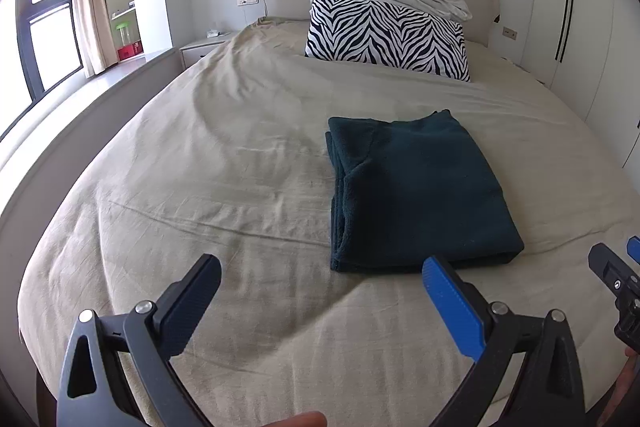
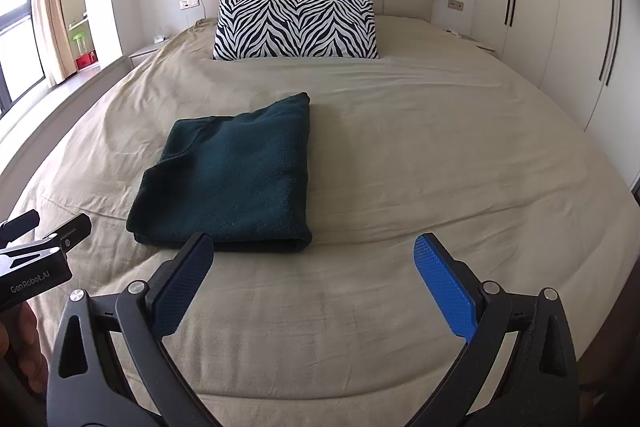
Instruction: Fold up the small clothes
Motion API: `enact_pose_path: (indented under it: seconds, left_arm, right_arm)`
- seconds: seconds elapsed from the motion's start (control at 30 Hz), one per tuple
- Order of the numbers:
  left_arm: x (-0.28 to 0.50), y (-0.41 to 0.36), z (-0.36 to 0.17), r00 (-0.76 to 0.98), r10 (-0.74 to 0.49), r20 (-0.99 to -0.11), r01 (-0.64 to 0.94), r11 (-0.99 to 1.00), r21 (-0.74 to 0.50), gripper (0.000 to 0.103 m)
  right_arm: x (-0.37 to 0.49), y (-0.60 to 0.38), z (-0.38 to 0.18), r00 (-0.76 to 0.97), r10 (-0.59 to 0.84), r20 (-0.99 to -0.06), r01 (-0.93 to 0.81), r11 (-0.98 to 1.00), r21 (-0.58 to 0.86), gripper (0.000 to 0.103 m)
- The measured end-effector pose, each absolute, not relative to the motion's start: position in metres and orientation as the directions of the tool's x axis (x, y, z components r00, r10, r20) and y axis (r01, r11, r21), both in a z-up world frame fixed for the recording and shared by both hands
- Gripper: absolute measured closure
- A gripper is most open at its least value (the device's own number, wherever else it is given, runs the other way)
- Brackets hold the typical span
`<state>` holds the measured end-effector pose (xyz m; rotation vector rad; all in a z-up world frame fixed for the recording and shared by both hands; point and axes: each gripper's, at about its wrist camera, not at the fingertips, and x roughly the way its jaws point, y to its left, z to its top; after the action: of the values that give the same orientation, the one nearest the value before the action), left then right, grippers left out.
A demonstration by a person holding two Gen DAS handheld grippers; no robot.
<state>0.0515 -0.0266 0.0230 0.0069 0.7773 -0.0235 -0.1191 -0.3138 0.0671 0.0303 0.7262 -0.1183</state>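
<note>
Teal folded garment, one; zebra pillow, one.

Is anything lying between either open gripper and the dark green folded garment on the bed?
Nothing visible. Only bare beige bedsheet separates the left gripper and right gripper from the green garment. The zebra pillow sits far beyond it.

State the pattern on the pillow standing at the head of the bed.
Black-and-white zebra stripes on the pillow; it shows best, squarely, in the right wrist view.
</note>
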Motion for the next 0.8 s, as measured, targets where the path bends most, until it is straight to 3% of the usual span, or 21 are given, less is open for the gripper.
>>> enact_pose_path:
  seconds: [0.8]
  left_arm:
    - [0.0516,-0.0240,0.0225,0.712,-0.016,-0.702,0.019,1.000,-0.003,0.000]
  right_arm:
    - [-0.1171,-0.3050,0.0604,0.735,-0.094,-0.672,0.110,0.994,-0.019,0.001]
